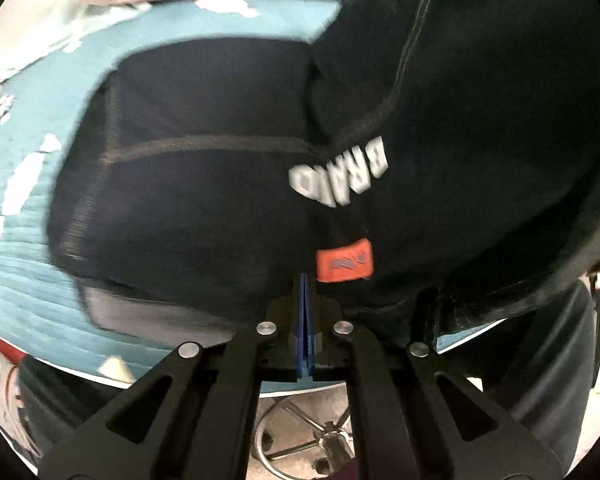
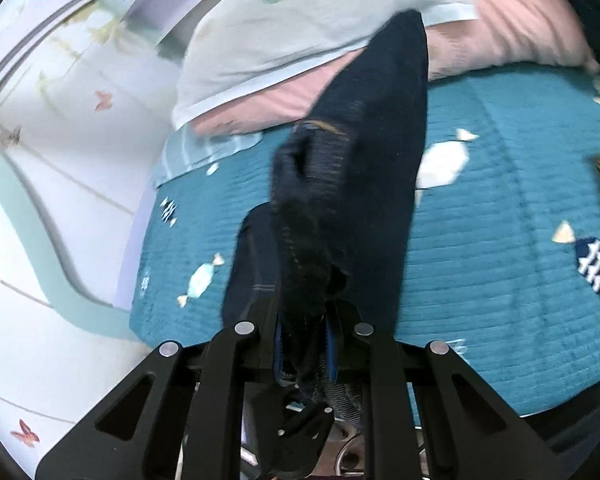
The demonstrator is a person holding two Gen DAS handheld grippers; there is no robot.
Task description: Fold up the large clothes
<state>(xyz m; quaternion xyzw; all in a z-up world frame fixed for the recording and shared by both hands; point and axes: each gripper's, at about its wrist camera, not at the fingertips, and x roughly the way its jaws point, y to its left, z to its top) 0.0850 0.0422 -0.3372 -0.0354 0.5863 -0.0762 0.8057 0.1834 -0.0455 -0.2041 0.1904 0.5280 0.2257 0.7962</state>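
Left gripper (image 1: 306, 300): fingers pressed together on the black garment (image 1: 204, 184)
Right gripper (image 2: 304, 344): fingers clamped on bunched cloth
Left view only: orange label (image 1: 344, 261)
Right view only: pink pillow (image 2: 500, 28)

The left wrist view looks forward along its tongs (image 1: 306, 300) from very near the black garment (image 1: 228, 168), which fills most of the frame, with the teal bedspread (image 1: 28, 248) at the left. The right wrist view looks along its own tongs (image 2: 306, 328) across the same bedspread (image 2: 500, 260) toward the pillows (image 2: 300, 32) at the top and the wall (image 2: 40, 160) at the left. Both views share the garment and the bedspread.
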